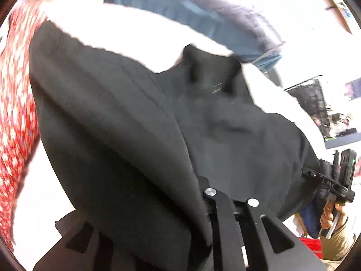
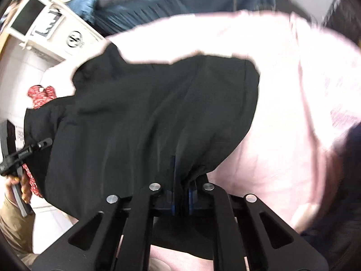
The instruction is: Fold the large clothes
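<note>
A large black garment (image 1: 135, 124) hangs in folds and fills most of the left wrist view. It drapes over my left gripper (image 1: 216, 189) and hides the fingertips. The linkage arms stand close together, with the cloth bunched between them. In the right wrist view my right gripper (image 2: 181, 194) has its blue pads (image 2: 173, 203) pressed together on a gathered edge of the same black garment (image 2: 146, 124). Each view shows the other gripper at its side, held in a hand: the right gripper (image 1: 334, 185) and the left gripper (image 2: 20, 155).
A pale pink sheet (image 2: 293, 113) lies under the garment and looks white (image 1: 135, 27) in the left wrist view. A red patterned cloth (image 1: 15, 90) lies to the left. Blue clothing (image 2: 158, 0) is heaped at the back, beside a white appliance (image 2: 56, 29).
</note>
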Action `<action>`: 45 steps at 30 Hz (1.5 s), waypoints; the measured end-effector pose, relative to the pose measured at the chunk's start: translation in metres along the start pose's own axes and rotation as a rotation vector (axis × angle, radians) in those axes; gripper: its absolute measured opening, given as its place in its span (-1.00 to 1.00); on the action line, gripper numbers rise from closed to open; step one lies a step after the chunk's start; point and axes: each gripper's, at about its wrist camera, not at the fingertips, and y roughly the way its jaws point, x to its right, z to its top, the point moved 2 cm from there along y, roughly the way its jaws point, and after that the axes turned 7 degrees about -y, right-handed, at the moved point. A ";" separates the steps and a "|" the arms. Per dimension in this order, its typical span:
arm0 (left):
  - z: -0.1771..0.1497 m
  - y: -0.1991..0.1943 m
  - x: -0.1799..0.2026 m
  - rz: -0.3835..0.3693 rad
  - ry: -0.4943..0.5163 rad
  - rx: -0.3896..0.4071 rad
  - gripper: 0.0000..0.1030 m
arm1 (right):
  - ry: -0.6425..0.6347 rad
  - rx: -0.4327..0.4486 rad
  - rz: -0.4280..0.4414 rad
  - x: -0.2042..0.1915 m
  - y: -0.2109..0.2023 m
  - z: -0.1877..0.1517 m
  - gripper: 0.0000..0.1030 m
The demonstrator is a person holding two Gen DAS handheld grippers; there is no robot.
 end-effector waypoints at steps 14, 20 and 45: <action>0.020 -0.131 0.283 -0.338 0.435 0.189 -0.81 | -0.093 0.457 -0.165 0.063 -0.309 0.028 -0.93; -0.007 -0.106 0.279 -0.296 0.433 0.136 -0.81 | -0.091 0.412 -0.134 0.074 -0.291 0.000 -0.93; 0.012 -0.023 0.167 -0.253 0.378 0.124 -0.91 | 0.075 0.307 -0.229 0.073 -0.154 -0.051 -0.91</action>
